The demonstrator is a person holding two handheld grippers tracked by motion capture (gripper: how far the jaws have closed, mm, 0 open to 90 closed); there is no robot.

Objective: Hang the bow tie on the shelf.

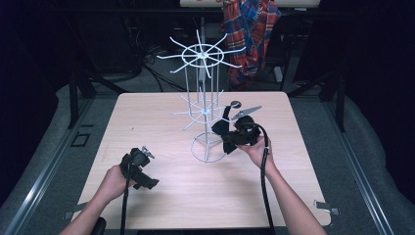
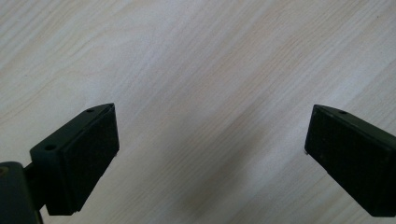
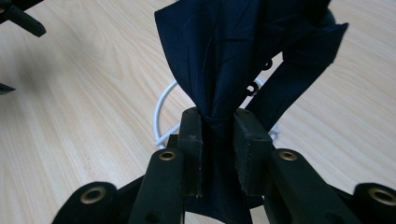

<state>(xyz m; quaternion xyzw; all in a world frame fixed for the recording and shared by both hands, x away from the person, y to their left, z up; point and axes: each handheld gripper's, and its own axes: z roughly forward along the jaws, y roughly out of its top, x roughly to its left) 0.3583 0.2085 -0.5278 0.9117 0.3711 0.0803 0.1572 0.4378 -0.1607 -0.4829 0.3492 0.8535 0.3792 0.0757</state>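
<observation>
A dark navy cloth piece, shaped like a bow tie [image 3: 219, 51], is pinched between the jaws of my right gripper [image 3: 218, 116], which is shut on it. In the high view the bow tie [image 1: 222, 136] hangs just right of the white wire rack [image 1: 201, 54], over its ring base [image 1: 198, 149], with the right gripper [image 1: 230, 136] behind it. A strap trails from the cloth to the right. My left gripper [image 1: 142, 169] rests low over the table's front left, open, with bare wood between its pads [image 2: 210, 135].
The light wooden table [image 1: 147, 112] carries the two-tier rack with spoke hooks. A plaid cloth [image 1: 252, 29] hangs behind the table's far edge. Dark floor and metal rails surround the table. The left gripper's tips [image 3: 18, 18] show at the right gripper view's upper left.
</observation>
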